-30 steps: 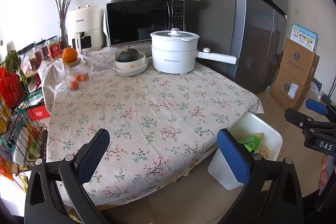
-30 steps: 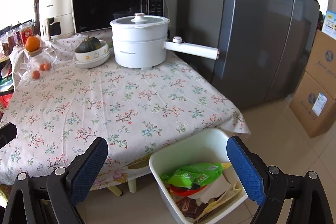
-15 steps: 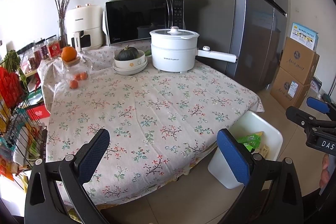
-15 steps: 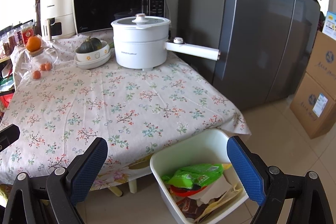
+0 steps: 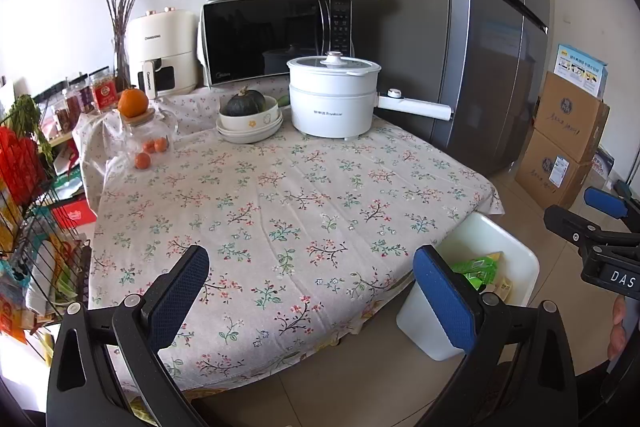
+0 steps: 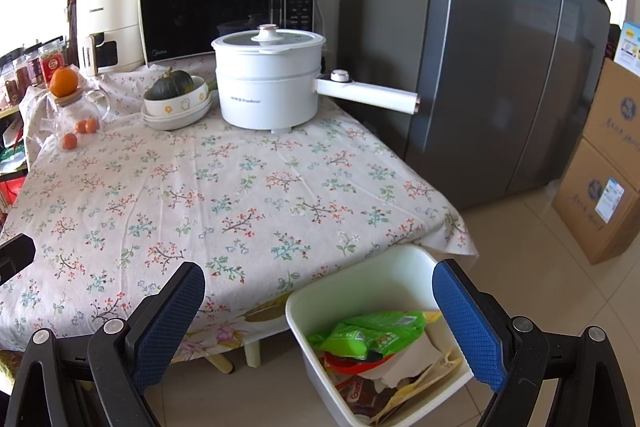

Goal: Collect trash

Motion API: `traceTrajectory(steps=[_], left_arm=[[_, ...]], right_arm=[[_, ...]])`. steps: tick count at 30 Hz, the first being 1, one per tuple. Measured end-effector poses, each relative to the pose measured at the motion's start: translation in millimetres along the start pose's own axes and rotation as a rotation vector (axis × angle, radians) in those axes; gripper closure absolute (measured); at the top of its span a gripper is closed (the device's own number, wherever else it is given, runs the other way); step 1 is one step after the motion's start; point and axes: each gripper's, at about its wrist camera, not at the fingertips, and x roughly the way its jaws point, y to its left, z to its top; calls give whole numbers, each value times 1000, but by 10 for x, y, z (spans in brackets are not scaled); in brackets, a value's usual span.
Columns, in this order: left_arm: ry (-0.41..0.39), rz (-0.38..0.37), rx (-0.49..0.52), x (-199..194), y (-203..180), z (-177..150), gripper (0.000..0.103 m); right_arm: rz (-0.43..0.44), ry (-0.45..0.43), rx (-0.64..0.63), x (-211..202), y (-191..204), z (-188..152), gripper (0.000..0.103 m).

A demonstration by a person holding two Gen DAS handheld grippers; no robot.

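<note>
I've barely drifted back — left gripper and right gripper both gape empty; wrappers fill the bin, tablecloth shows no trash.

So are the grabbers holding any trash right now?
No. The left gripper and right gripper are both wide open and empty. The trash sits in the bin.
</note>
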Motion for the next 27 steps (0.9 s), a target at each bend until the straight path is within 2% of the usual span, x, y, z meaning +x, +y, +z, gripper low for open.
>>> traceTrajectory(steps=[27], left_arm=[[6,3,4,-35,5,-5,0]], right_arm=[[-1,-1,-3,3,9,-25,7]])
